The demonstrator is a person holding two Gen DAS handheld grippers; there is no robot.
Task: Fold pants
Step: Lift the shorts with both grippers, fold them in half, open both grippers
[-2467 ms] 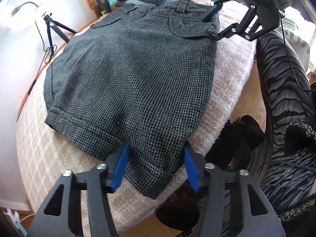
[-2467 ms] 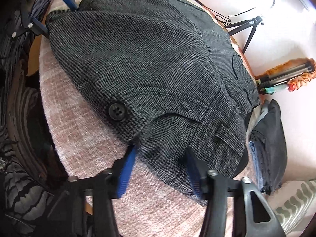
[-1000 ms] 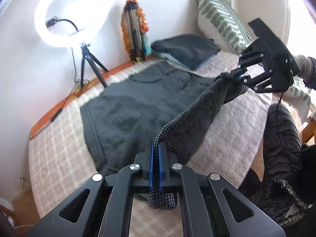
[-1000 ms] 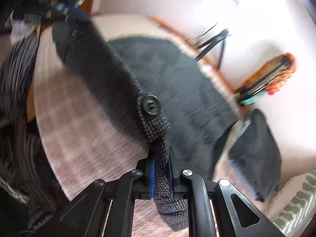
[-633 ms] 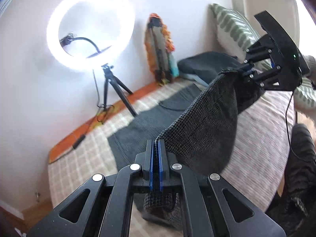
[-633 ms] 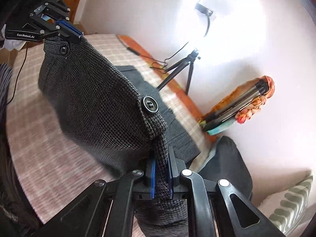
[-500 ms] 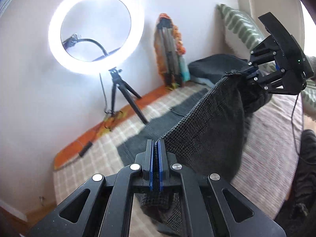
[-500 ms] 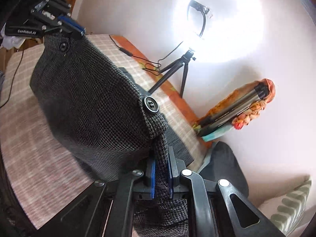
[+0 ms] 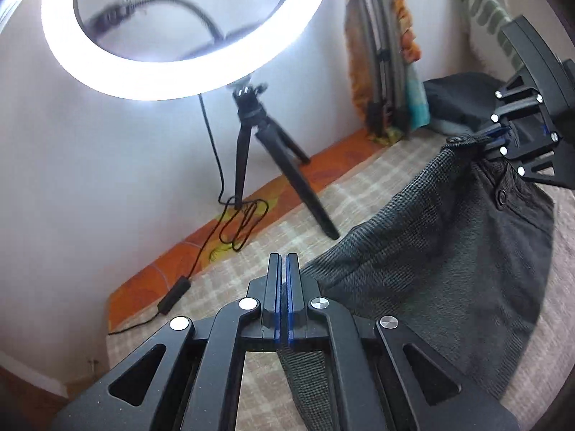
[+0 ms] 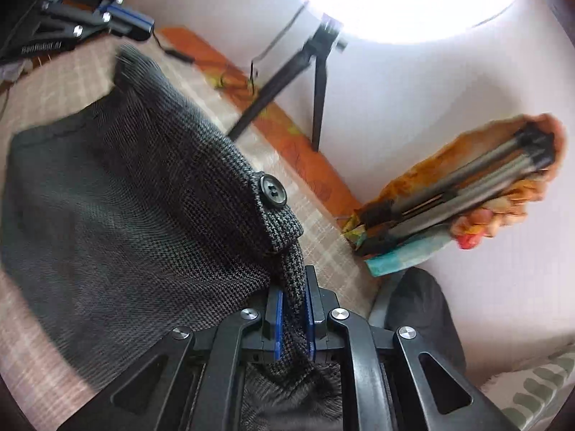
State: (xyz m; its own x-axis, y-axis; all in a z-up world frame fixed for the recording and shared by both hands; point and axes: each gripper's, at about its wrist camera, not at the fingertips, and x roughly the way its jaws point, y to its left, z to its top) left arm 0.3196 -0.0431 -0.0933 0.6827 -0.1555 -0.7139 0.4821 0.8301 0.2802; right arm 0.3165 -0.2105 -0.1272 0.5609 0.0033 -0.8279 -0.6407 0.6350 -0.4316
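The dark grey houndstooth pants (image 9: 431, 251) hang between both grippers above the checked bed cover (image 9: 359, 190). My left gripper (image 9: 283, 269) is shut on the leg-hem end, with cloth hanging below the jaws. My right gripper (image 10: 291, 298) is shut on the waistband just below its black button (image 10: 273, 190). In the left wrist view the right gripper (image 9: 503, 133) holds the waistband at the right. In the right wrist view the left gripper (image 10: 125, 21) sits at the top left, the pants (image 10: 125, 197) stretched from it toward my right gripper.
A lit ring light (image 9: 172, 36) on a small black tripod (image 9: 258, 165) stands on the bed by the white wall, its cable (image 9: 230, 222) trailing. A folded tripod wrapped in orange cloth (image 10: 467, 194) leans on the wall. Dark folded clothes (image 10: 420, 316) and a striped pillow (image 9: 481, 3) lie nearby.
Both grippers closed on the pants, lifted the near edge off the bed and carried it toward the wall. The ring light and tripod now look much closer.
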